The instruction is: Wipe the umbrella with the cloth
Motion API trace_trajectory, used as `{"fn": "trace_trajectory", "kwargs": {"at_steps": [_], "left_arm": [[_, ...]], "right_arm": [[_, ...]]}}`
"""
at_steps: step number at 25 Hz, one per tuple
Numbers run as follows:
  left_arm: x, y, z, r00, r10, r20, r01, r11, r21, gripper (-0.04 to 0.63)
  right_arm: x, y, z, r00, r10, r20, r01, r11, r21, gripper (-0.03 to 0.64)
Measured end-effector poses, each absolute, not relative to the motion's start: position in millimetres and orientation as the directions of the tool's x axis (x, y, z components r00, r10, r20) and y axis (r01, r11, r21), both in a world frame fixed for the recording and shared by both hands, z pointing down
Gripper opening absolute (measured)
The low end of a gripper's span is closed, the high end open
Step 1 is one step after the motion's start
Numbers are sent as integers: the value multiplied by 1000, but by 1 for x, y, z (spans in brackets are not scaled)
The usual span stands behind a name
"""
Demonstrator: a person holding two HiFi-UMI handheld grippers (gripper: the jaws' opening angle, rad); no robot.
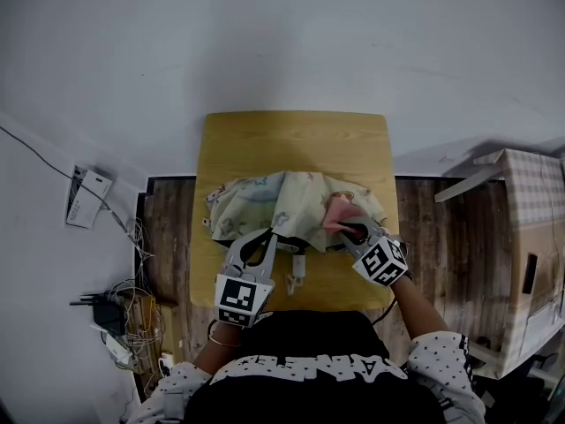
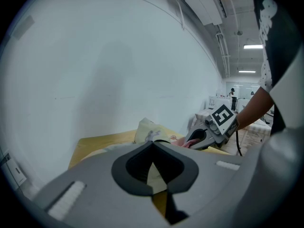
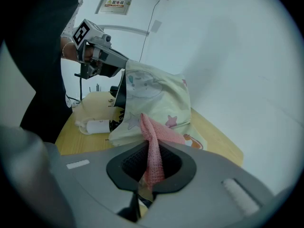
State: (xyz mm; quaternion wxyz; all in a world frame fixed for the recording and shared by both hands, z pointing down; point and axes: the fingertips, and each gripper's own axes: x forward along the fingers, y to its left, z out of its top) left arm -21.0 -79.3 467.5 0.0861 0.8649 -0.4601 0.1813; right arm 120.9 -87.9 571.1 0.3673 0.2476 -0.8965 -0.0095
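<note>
Here the umbrella (image 1: 282,203), pale with small prints, lies crumpled on the middle of the wooden bench (image 1: 291,140). The left hand-held gripper (image 1: 269,237) is clenched on the umbrella's fabric at its 7 o'clock edge and holds that edge lifted. The right hand-held gripper (image 1: 353,230) grasps the pink cloth (image 1: 338,208), which touches the umbrella at its 4 o'clock side. The umbrella's white handle (image 1: 298,268) rests on the bench at 6 o'clock.

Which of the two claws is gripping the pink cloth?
The right claw: the pink cloth is pinched between its jaws. The left claw is shut on the pale printed umbrella instead.
</note>
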Motion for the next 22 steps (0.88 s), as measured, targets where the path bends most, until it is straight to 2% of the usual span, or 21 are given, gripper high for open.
{"fn": "trace_trajectory", "kwargs": {"at_steps": [22], "left_arm": [[-17, -74, 464, 565, -737, 371, -797, -604, 15, -2]], "right_arm": [[112, -44, 591, -592, -432, 680, -476, 869, 138, 32]]}}
